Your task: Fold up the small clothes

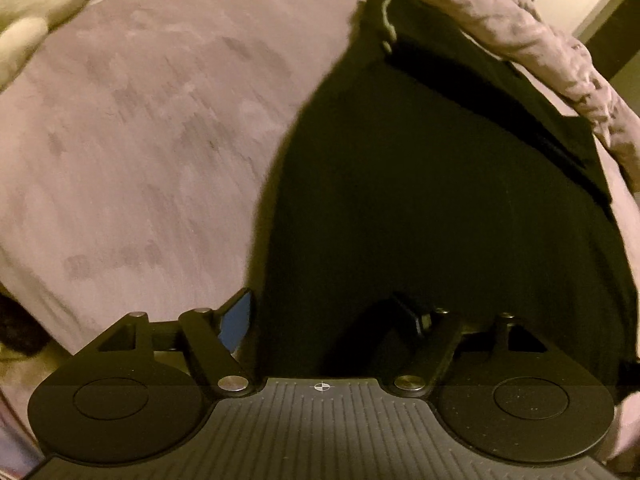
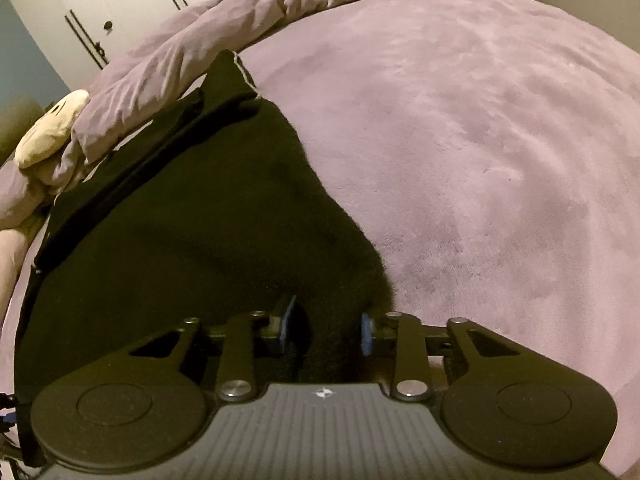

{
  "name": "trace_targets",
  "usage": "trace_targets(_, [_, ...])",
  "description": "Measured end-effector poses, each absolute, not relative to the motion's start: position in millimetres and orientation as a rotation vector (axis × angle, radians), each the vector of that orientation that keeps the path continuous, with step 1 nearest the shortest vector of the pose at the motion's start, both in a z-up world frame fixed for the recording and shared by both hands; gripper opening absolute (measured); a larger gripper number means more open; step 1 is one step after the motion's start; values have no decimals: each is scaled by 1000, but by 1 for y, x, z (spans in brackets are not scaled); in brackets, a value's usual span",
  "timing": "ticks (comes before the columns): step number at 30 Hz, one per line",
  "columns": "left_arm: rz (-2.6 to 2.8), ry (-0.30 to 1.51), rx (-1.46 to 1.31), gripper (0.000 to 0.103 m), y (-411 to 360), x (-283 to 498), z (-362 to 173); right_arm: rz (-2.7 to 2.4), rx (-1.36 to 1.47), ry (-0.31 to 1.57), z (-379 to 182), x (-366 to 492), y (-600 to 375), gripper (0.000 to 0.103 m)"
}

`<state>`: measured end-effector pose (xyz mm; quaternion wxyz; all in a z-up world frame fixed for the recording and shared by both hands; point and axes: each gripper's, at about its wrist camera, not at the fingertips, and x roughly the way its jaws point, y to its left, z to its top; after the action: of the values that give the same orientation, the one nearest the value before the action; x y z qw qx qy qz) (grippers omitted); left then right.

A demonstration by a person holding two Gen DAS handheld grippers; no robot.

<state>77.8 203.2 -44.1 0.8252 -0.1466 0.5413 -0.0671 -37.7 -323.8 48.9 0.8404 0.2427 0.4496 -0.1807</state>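
Right claw (image 2: 326, 326) pinching black garment (image 2: 192, 240); left claw (image 1: 332, 320) spread; crumpled duvet (image 2: 192, 48) behind.

Garment: a black garment (image 1: 420, 200) is spread flat on the mauve blanket (image 1: 140, 140).
Drawstring: a pale cord (image 1: 388, 8) is seen at its far end.
Left gripper (image 1: 332, 316): jaws are held apart over the garment's near edge.
Bedding: crumpled mauve bedding (image 1: 540, 40) is seen beyond.

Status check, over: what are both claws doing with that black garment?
Right gripper pinching the black garment's near edge. Left gripper open over the other edge, no grip seen. Garment flat on purple blanket. Nothing in the way.
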Motion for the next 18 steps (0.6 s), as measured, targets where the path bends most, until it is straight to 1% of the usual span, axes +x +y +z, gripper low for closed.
trace_targets(1, [-158,1158,-322,71,202,77,-43,-379,505,951,50,-37,-324,18])
trace_targets(2, [-176,1164,-320,59,200,76,-43,-373,500,950,51,-37,-323,16])
trace_targets(3, [-183,1167,-308,50,198,76,-42,-366,502,945,53,-37,-324,14])
trace_targets(4, [-186,1166,-301,45,197,75,-40,-355,506,939,55,-37,-324,13])
trace_targets(5, [-188,1165,-302,34,196,74,-39,-346,511,932,57,-37,-324,13])
trace_targets(6, [-194,1162,-318,18,198,73,-37,-342,515,927,59,-37,-325,12])
trace_targets(7, [-202,1161,-345,13,200,73,-36,-339,520,925,59,-37,-327,12])
trace_targets(9, [-223,1153,-412,12,206,70,-34,-335,540,920,60,-38,-331,12])
trace_targets(11, [-223,1152,-419,12,208,69,-35,-319,574,917,59,-38,-336,13])
trace_targets(13, [-217,1166,-411,20,208,68,-38,-277,622,909,59,-39,-343,14])
trace_targets(15, [-228,1183,-408,37,206,66,-43,-258,645,900,59,-38,-348,17])
trace_targets(16, [-233,1190,-401,41,205,65,-44,-251,652,899,59,-37,-351,18])
trace_targets(18, [-239,1200,-377,44,199,63,-47,-238,678,893,56,-34,-355,18])
